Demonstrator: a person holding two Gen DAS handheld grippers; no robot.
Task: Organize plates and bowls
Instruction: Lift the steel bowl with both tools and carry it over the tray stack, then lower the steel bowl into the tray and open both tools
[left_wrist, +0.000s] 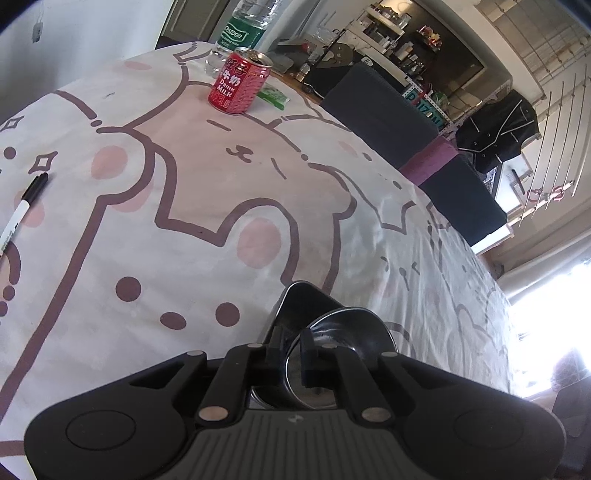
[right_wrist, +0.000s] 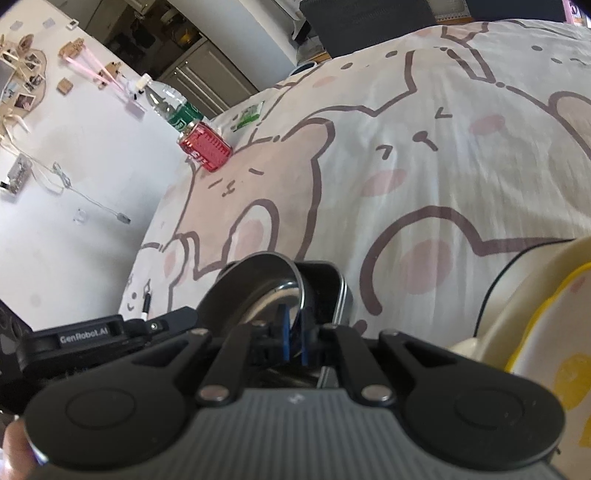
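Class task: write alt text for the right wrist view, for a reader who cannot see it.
The right gripper is shut on the rim of a shiny metal bowl, held above a table covered in a cartoon-bear cloth. A red milk can and a water bottle stand at the far edge; a cream and yellow dish sits at right.

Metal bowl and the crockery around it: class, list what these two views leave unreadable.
- Metal bowl: left wrist view, near rim hidden behind the left gripper.
- Square tin: right wrist view, mostly hidden by the bowl.
- Yellow-rimmed dish: cut off by the right edge.
- Marker: too small to read.
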